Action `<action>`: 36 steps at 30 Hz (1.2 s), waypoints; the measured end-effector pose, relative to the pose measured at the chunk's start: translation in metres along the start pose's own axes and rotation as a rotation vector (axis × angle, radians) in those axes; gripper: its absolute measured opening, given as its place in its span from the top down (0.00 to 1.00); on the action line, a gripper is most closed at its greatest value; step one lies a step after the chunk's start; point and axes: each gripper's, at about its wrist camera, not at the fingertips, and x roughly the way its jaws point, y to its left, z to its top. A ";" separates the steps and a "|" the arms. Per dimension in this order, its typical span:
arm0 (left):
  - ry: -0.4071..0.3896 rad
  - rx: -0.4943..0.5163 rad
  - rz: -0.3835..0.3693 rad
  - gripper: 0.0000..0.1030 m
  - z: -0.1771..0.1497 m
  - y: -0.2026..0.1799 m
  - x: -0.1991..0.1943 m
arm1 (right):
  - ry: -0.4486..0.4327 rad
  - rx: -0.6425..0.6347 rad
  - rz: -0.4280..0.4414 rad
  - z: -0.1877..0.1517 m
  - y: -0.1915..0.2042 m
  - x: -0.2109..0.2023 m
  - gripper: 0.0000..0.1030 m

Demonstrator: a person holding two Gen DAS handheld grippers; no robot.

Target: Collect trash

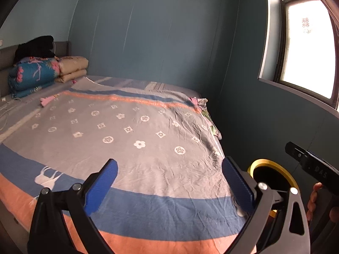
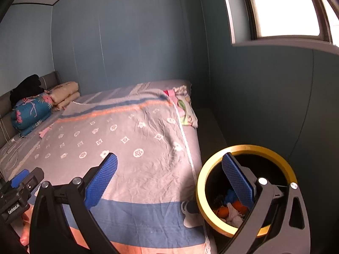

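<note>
Right wrist view shows the right hand-held gripper spread wide and empty, the trash bin just beneath its right finger, nearer than to the equally wide, empty left hand-held gripper.

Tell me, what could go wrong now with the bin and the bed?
1. The trash bin stands right against the bed's corner, and the open right gripper hangs just above its gold rim. A swing might knock it over and spill the wrappers inside.
2. A small pink scrap lies far up the bed near the folded quilts. It could be missed, or reaching for it might drag the wrinkled cover.
3. The open left gripper is close beside the right one; they might bump.
</note>
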 end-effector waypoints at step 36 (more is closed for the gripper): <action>-0.052 0.037 -0.002 0.08 -0.040 -0.024 -0.061 | -0.094 0.011 -0.089 -0.042 0.001 -0.051 0.08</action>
